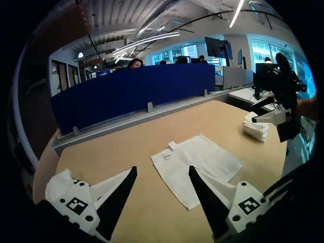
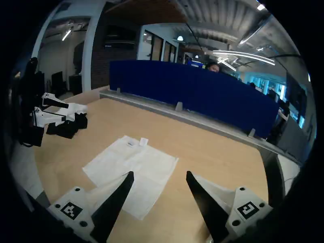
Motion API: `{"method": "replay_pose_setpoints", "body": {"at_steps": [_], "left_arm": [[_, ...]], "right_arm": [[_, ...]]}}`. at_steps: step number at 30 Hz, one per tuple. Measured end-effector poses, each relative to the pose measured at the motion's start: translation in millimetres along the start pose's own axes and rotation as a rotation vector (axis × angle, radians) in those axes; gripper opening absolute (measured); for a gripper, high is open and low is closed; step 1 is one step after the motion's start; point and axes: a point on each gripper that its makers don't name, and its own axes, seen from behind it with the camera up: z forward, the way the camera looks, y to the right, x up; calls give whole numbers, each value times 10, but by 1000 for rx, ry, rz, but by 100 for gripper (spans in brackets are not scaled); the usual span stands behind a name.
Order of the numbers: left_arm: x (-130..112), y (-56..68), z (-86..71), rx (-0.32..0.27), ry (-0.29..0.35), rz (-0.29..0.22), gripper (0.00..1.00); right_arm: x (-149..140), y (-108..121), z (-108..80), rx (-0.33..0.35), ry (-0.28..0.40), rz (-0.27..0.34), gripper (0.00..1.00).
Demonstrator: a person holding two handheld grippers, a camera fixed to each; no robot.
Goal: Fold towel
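The white towel [image 1: 198, 162] lies flat just ahead of left gripper [image 1: 162, 190] and right gripper [image 2: 159, 194], both jaws apart; right seems slightly nearer.

Table [image 1: 121, 141]: light wood.
Centre: white towel [image 1: 197, 166], spread flat.
Near one edge: small stack of folded white cloths [image 1: 256, 129].

I'm in an open-plan office: long wood desk [image 1: 121, 137], blue divider [image 1: 133, 95] w/ a person [image 1: 135, 63] behind it, monitors [image 1: 216, 47] up high, strip lights [image 1: 150, 39], exposed ducts [image 1: 157, 15] overhead.
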Motion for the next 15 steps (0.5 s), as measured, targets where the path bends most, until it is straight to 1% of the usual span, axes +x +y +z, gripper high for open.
{"method": "replay_pose_setpoints", "body": {"at_steps": [8, 15], "left_arm": [[-375, 170, 106, -46, -73, 3, 95], [-692, 356, 198, -99, -137, 22, 95]], "right_arm": [[-437, -133, 154, 44, -81, -10, 100], [-753, -213, 286, 68, -126, -2, 100]]}}
